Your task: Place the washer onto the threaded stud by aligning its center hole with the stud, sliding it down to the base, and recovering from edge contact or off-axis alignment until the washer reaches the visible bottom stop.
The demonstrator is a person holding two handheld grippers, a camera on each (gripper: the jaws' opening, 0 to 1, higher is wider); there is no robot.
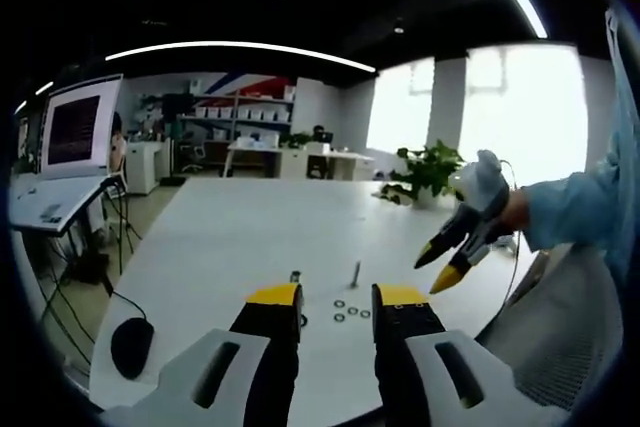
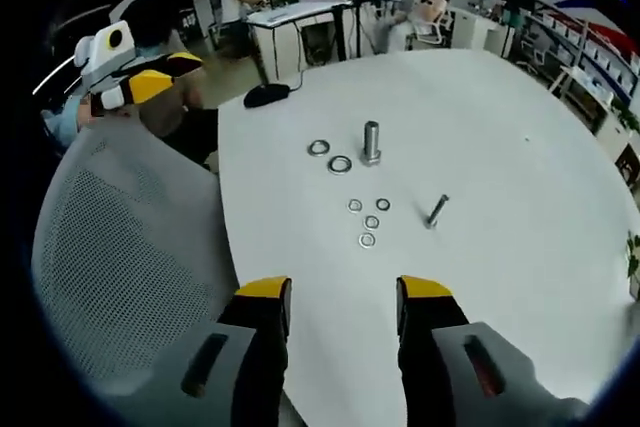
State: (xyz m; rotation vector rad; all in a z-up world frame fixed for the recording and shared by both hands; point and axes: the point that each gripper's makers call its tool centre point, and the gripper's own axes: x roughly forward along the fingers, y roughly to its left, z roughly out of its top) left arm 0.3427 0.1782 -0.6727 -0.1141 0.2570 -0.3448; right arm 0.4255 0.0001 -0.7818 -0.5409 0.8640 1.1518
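So here's where we're at: both of our grippers are hanging above the white table [image 2: 520, 247] with the jaws spread wide and nothing in them. From the right gripper view, the right gripper [image 2: 343, 297] looks straight up the table at the hardware, and everything lies ahead of the jaws, roughly on their centre line. Nearest are three small washers [image 2: 368, 222] in a loose cluster, then farther out two bigger washers [image 2: 330, 155] just beside the upright stud [image 2: 371, 142], which stands on its base with its long axis vertical. A loose bolt [image 2: 436, 210] lies on its side off to the right of the small ones. In the left gripper view, the left gripper [image 1: 337, 299] sees the same small washers [image 1: 350, 312] right between its jaw tips and low in the frame, so we'd guess the left one is nearer to them, while the right gripper [image 1: 440, 265] shows up hovering off to the side over the table edge. No washer is on the stud yet. Our call: whichever hand goes, the pick is forward and down, then the washer has to come over the stud flat, hole lined up with that vertical axis.
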